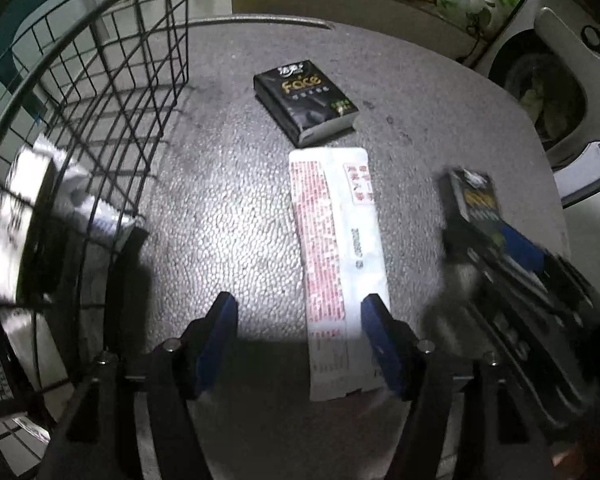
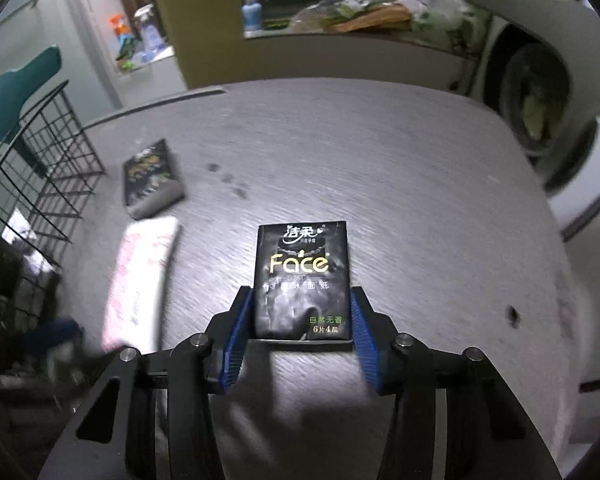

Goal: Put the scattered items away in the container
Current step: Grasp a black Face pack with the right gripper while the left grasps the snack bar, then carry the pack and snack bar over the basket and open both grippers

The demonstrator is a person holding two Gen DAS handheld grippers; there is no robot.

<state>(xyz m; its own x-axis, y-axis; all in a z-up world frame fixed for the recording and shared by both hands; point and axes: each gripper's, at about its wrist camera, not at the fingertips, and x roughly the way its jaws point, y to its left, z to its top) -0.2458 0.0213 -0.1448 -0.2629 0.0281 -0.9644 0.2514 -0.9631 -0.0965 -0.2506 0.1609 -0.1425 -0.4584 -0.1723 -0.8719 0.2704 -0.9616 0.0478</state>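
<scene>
A: What is seen at the right hand-held gripper [image 2: 300,312]?

B: A black Face tissue pack [image 2: 302,280] is enclosed by its blue fingers, which touch both sides.

A: And the left hand-held gripper [image 1: 300,308]?

B: It is opened wide above the table [image 1: 228,200], with a long white packet [image 1: 336,256] lying between its fingers. A second tissue pack [image 1: 306,102] lies beyond, near the wire basket [image 1: 100,92].

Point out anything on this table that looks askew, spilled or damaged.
Nothing looks spilled or damaged. One black Face tissue pack lies skewed on the grey table, just beyond the long white packet. A few small dark spots mark the tabletop. The wire basket stands upright.
</scene>
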